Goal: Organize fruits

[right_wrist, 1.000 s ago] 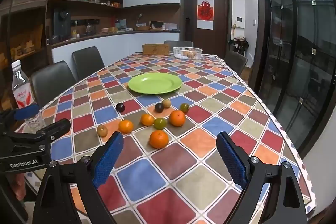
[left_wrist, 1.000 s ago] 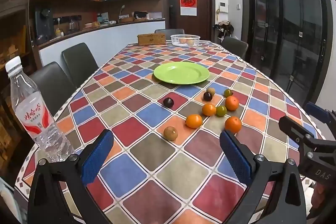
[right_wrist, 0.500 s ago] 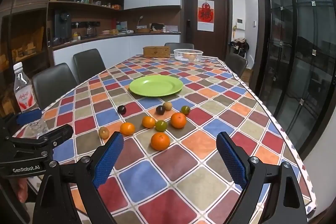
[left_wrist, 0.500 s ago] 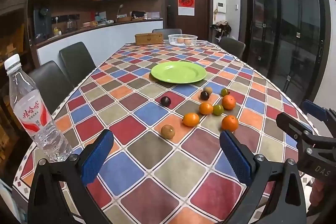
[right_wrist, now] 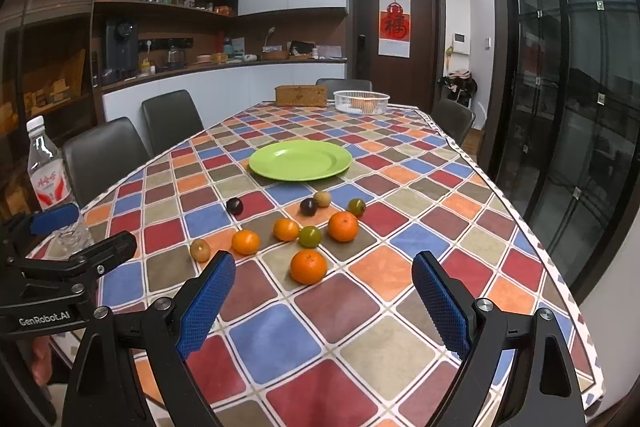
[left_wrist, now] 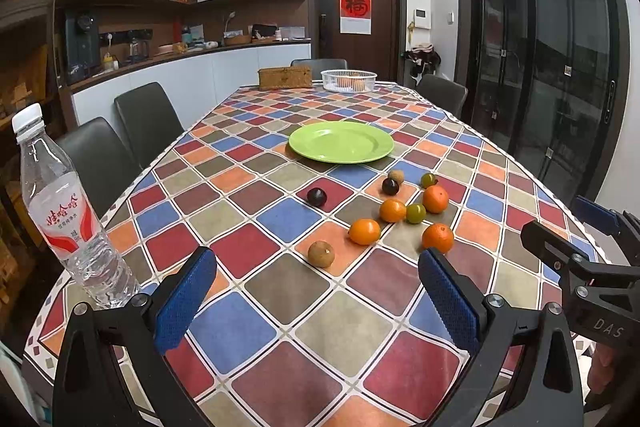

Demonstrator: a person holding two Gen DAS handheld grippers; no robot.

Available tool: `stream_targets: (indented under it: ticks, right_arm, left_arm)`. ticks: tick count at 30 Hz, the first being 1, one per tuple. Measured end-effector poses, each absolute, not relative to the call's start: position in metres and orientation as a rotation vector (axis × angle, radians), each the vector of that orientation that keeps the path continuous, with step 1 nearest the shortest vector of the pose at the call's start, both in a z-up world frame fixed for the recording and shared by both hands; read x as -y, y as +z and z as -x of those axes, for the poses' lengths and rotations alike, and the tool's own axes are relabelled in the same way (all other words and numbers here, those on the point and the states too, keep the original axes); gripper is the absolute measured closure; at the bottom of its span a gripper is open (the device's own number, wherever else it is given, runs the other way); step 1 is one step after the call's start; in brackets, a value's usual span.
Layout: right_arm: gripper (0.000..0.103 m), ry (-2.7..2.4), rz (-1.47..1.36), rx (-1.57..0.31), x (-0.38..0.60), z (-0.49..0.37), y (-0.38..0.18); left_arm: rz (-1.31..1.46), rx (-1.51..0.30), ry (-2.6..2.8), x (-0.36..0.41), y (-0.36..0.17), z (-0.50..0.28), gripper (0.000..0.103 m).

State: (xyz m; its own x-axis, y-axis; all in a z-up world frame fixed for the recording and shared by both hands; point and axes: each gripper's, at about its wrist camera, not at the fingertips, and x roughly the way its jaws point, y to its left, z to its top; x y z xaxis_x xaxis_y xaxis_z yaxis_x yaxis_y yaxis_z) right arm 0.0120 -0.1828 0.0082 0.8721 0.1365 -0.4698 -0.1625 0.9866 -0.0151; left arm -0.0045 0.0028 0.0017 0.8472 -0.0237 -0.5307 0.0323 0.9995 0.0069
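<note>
Left wrist view: left gripper (left_wrist: 316,273) spread wide, blue textured pads (left_wrist: 184,301) bare, poised over near end of checked multicolour tablecloth (left_wrist: 280,283). Right wrist view: right gripper (right_wrist: 324,277) likewise gaping, nothing between pads. Just ahead, loose cluster of small round fruits: nearest glossy orange mandarin (right_wrist: 308,266), three more oranges behind, two green ones, two dark purple, two dull brown. All apart from round lime-green plate (left_wrist: 341,141), bare, near table middle. Clear plastic water bottle (left_wrist: 60,211) with red-and-white label upright at left near corner. White mesh basket (left_wrist: 349,80) and woven brown box (left_wrist: 285,77) at far edge.
</note>
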Motion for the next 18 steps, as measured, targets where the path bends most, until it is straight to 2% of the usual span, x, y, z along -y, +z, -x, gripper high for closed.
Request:
stream_targets:
  ticks: [18]
  right_arm:
    - [0.012, 0.158, 0.054, -0.486, 0.1803, -0.0108, 0.0041]
  left_arm:
    - [-0.015, -0.554, -0.030, -0.0043, 0.0064, 0.0054, 0.000]
